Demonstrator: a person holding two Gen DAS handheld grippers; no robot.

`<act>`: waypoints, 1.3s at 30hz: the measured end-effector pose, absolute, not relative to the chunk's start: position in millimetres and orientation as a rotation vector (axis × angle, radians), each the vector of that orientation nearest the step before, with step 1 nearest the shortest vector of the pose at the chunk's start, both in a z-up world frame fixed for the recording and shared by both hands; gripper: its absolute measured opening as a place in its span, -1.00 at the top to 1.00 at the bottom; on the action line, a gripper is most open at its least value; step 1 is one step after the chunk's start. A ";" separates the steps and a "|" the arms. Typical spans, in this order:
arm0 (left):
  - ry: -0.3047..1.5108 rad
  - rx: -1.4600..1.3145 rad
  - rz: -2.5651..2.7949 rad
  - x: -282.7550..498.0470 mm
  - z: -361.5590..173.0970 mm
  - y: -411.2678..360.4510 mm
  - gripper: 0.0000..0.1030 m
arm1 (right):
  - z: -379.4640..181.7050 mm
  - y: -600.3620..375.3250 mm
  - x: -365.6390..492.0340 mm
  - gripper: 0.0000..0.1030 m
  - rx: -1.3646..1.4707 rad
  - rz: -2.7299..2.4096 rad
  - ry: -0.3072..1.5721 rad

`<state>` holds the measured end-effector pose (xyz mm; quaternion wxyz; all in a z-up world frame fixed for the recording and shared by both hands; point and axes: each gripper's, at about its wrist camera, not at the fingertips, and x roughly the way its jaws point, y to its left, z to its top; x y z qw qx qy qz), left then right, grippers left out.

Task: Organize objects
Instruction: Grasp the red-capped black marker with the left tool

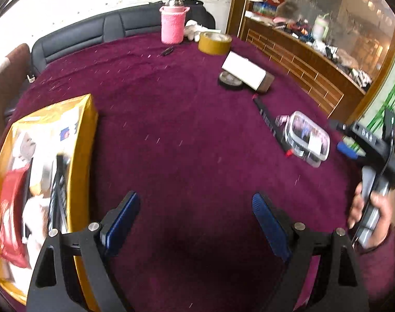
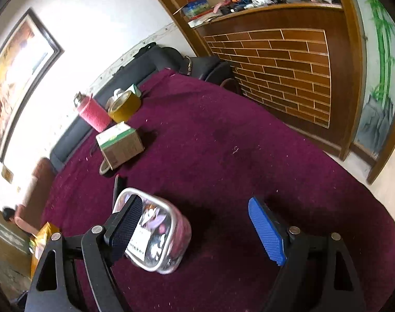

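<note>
Both tools are empty and spread wide: the left gripper [image 1: 196, 218] hangs over bare cloth just beside the yellow box [image 1: 85, 135], and the right gripper [image 2: 195, 223] hovers with its ribbed blue pads by the clear plastic case [image 2: 158, 234], not closed on it. The glossy cardboard box already holds a red packet [image 1: 11, 208] and other blurred items, so I judge the sorting partly done. Left out on the plush maroon tabletop [image 1: 171, 130] are the rounded case, a slim black bar [image 1: 270, 122], a white carton [image 1: 243, 70], a tape roll [image 1: 214, 43] and a fuzzy pink cylindrical bottle [image 1: 172, 24].
</note>
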<state>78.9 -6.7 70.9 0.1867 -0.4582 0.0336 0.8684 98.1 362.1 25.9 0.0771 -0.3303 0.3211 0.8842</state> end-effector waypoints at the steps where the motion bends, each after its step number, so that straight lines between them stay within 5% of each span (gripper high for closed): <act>1: 0.085 -1.287 2.440 72.7 72.1 -1.2 -0.70 | 26.1 363.8 97.5 -0.70 -0.979 2.653 0.975; 12: -0.060 -1.222 2.380 -14.7 62.0 100.5 -0.69 | 14.6 376.1 98.0 -0.77 -1.006 2.664 1.162; 19: 0.173 -1.258 2.425 -53.1 37.3 161.2 -0.59 | 13.5 375.2 97.7 -0.80 -1.011 2.691 1.194; 24: 0.244 -1.307 2.412 -55.0 17.7 167.8 -0.13 | 13.2 376.7 99.7 -0.80 -1.002 2.705 1.217; 26: 0.302 -1.278 2.411 -46.5 21.9 167.7 0.48 | 13.2 376.5 100.0 -0.80 -1.002 2.708 1.221; 28: 0.378 -1.274 2.389 -34.1 23.1 164.7 0.63 | 13.3 376.3 99.6 -0.81 -1.004 2.709 1.222; 33: 0.400 -1.278 2.400 -10.1 21.9 137.7 0.61 | 12.7 376.6 100.0 -0.81 -1.009 2.711 1.225; 37: 0.301 -1.314 2.386 1.3 11.2 128.8 0.07 | 12.7 375.0 97.9 -0.81 -1.032 2.702 1.198; 39: 0.344 -1.276 2.409 10.6 9.4 133.0 0.01 | 12.5 373.6 96.9 -0.81 -1.042 2.698 1.185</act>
